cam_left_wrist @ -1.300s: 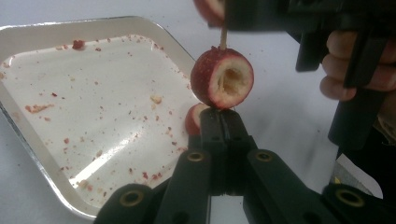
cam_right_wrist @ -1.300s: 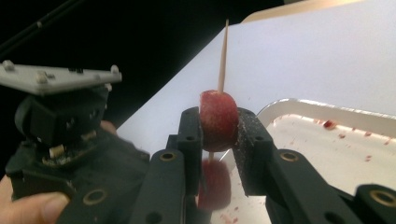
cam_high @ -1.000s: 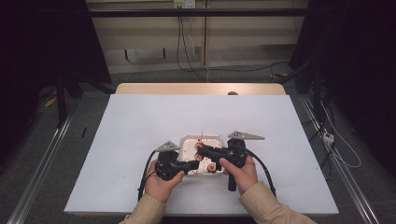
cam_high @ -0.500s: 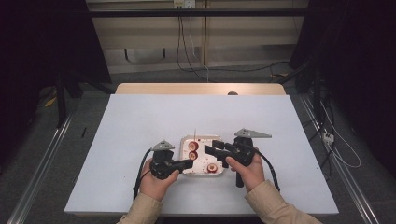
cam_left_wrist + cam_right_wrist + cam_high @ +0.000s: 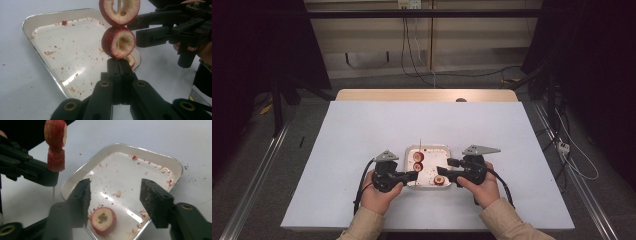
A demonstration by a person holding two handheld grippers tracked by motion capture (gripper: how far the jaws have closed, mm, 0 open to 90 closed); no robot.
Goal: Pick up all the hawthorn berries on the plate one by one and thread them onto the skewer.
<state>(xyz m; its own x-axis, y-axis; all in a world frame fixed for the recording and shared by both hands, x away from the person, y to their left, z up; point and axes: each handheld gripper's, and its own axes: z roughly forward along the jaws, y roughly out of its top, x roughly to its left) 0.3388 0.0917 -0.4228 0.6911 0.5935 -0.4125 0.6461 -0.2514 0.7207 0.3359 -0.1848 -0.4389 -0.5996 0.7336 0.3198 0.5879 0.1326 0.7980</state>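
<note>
The step in hand is picking up the loose fruit piece (image 5: pixel 103 219) from the tray (image 5: pixel 160 157) so that it can join the two pieces already on the skewer (image 5: pixel 420 145). The left gripper (image 5: pixel 119 65) has its jaws clenched on the skewer just below the lower threaded piece (image 5: pixel 118 42), holding the stick upright over the tray with the upper threaded piece (image 5: pixel 119 11) directly above. The right gripper (image 5: pixel 115 202) has its jaws released and has just been opening them; they now stand on either side of the loose piece, which lies flat near the tray's closest edge with its cored hole facing up — no pad presses on it yet. In the high view the right gripper (image 5: pixel 443 173) is seen reaching in from the right, and the tray (image 5: pixel 432 148) sits on the white worktop (image 5: pixel 362 130). To do the step well, lower the right jaws until the pads are level with the red skin of the piece, keeping clear of the tray wall. Close on the outer skin across its width, not over the hole, so the core stays free for the skewer tip. Apply only enough pressure to lift — the flesh looks soft and is likely to crumble, as the scattered crumbs (image 5: pixel 117 193) suggest. Keep the left gripper still while lifting.
</note>
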